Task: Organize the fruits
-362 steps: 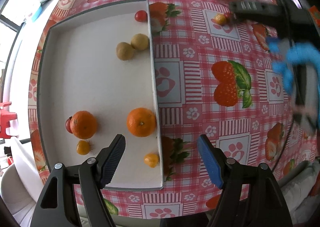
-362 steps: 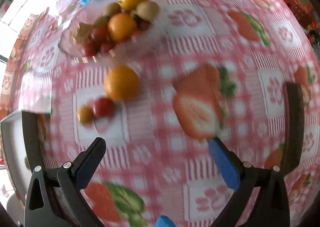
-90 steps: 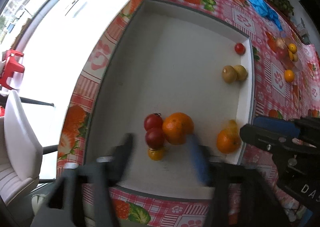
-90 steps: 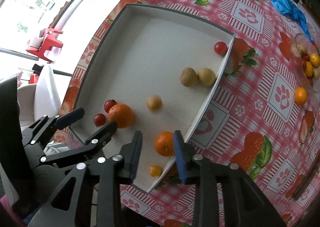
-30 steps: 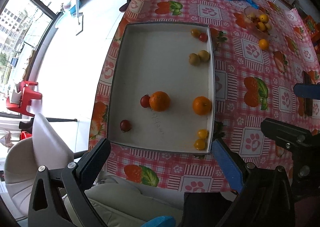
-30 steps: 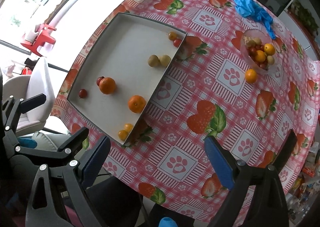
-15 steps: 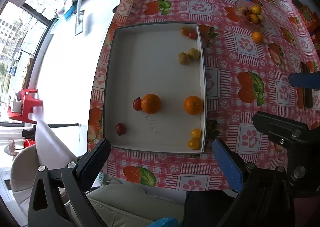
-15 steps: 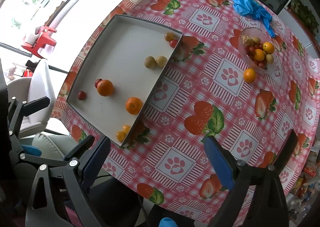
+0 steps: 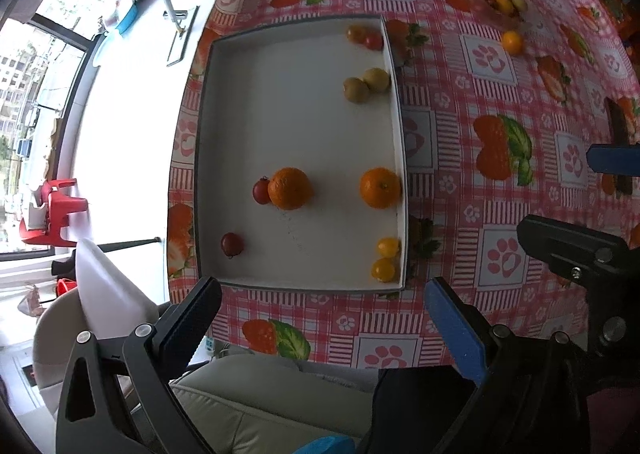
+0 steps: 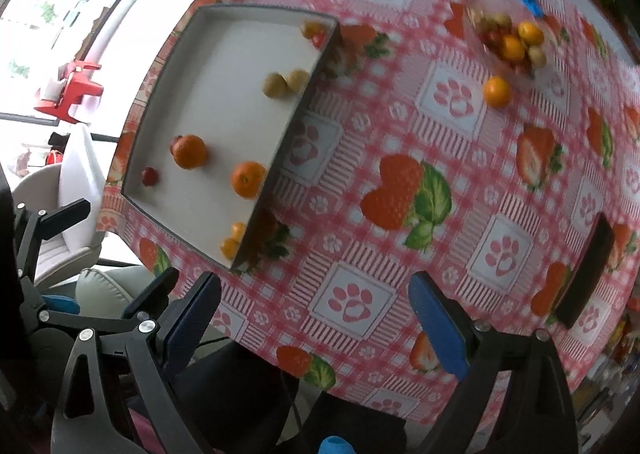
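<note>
A bench covered in red-checked strawberry-print cloth (image 10: 420, 121) holds a shallow white rectangular tray (image 9: 288, 125) with sorted oranges, tomatoes and small yellow fruits. Far across, a clear fruit bowl (image 10: 508, 41) has one loose round orange (image 10: 497, 92) just beside it. That orange lies ahead-right of the empty, wide-open right gripper (image 10: 316, 314), likely the nearer one. The left gripper (image 9: 320, 318), also spread and empty, hovers off the tray's near edge.
</note>
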The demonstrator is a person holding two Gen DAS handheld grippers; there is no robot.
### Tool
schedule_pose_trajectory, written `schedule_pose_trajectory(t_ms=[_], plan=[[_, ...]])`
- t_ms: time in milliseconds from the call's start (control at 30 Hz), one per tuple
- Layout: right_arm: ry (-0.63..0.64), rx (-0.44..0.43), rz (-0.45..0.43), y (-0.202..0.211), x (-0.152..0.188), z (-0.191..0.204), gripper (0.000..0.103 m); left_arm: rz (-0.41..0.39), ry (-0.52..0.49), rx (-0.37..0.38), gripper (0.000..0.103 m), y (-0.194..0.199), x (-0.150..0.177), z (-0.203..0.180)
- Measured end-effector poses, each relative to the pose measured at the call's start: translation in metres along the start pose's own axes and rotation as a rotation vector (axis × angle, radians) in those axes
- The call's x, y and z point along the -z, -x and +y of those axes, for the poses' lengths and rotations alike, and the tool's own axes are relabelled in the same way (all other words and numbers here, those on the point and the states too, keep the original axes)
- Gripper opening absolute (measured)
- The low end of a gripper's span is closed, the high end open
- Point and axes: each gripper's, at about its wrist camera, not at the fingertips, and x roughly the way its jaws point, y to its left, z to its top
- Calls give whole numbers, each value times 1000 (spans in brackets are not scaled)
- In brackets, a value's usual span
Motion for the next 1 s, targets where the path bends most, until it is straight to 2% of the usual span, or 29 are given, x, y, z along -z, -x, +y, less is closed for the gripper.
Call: schedule_pose_trajectory(t_ms=[367, 700, 1000], plan=[[-193, -100, 138, -37, 23, -43, 96, 82, -52, -2, 102, -17, 7, -17], [-262, -125, 196, -54, 36, -60, 96, 157, -86, 43, 102, -33, 13, -34], [-268, -121, 218, -58, 39, -63, 96, 165, -94, 40, 102, -36, 12, -39]])
